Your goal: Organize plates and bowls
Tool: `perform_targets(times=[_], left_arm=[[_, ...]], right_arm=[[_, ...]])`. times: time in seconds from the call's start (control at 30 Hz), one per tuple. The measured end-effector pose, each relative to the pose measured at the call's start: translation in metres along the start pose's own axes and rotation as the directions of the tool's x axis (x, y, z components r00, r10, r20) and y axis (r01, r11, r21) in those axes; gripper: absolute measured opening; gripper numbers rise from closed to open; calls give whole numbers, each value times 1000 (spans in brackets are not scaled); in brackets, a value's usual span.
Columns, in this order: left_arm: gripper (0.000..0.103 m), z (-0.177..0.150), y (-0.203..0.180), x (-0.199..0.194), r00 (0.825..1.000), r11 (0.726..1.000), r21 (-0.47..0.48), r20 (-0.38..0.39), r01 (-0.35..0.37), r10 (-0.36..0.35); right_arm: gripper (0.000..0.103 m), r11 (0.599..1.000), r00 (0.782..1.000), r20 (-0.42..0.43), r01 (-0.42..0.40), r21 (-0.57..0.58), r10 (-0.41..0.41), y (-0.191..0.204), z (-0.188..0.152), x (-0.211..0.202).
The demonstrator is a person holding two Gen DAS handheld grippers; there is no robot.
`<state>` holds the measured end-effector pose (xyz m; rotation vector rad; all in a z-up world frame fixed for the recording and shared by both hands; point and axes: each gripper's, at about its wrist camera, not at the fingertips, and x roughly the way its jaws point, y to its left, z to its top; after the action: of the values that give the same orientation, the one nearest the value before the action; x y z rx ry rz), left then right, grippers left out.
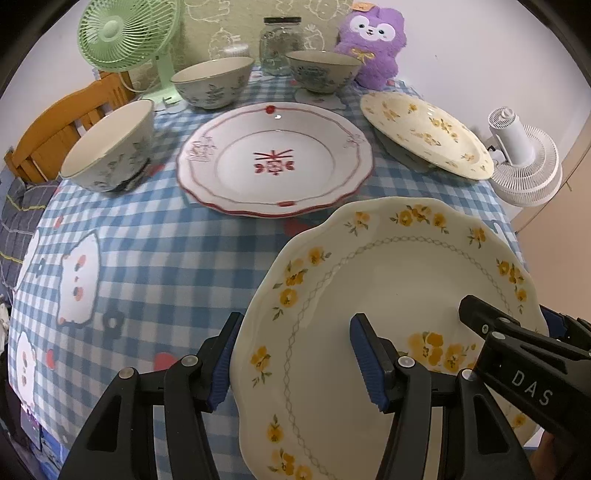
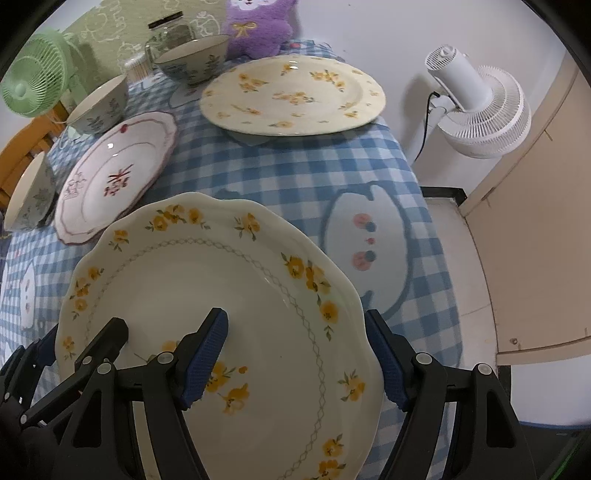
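A cream plate with yellow flowers and a scalloped rim (image 1: 399, 291) (image 2: 207, 280) lies at the table's near edge. My left gripper (image 1: 295, 358) is open, its fingers straddling the plate's left rim. My right gripper (image 2: 299, 354) is open, straddling the plate's right rim; it also shows in the left wrist view (image 1: 517, 347). A red-patterned white plate (image 1: 275, 158) (image 2: 114, 177) lies mid-table. A second yellow-flowered plate (image 1: 424, 133) (image 2: 291, 92) sits at the far right, raised on something hidden. Three floral bowls stand at the left (image 1: 110, 147), back left (image 1: 212, 81) and back (image 1: 321, 70).
The table has a blue checked cloth (image 1: 155, 258). At the back stand a green fan (image 1: 125, 33), a glass jar (image 1: 280, 44) and a purple plush toy (image 1: 373, 40). A white fan (image 2: 476, 99) stands off the table's right side. A wooden chair (image 1: 62, 125) is at the left.
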<state>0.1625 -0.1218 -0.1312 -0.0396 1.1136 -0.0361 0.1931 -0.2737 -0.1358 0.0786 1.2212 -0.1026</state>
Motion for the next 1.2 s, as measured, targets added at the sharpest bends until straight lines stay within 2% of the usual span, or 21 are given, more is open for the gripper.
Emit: perform_targets(times=[0.3, 0.53, 0.77, 1.03, 1.2], left_arm=[[59, 6, -25, 14, 1000, 1000, 3, -21, -7, 7], [60, 9, -30, 17, 999, 999, -6, -9, -33, 33], [62, 11, -31, 19, 999, 1000, -11, -13, -29, 29], [70, 9, -33, 6, 999, 999, -23, 17, -46, 46], [71, 9, -38, -5, 997, 998, -18, 47, -62, 63]], right_arm=[[78, 1000, 1000, -27, -13, 10, 14, -20, 5, 15], [78, 999, 999, -27, -36, 18, 36, -24, 9, 20], [78, 998, 998, -30, -58, 9, 58, -26, 10, 21], [79, 996, 997, 3, -83, -20, 83, -34, 10, 7], [79, 993, 993, 39, -113, -46, 114, -40, 11, -6]])
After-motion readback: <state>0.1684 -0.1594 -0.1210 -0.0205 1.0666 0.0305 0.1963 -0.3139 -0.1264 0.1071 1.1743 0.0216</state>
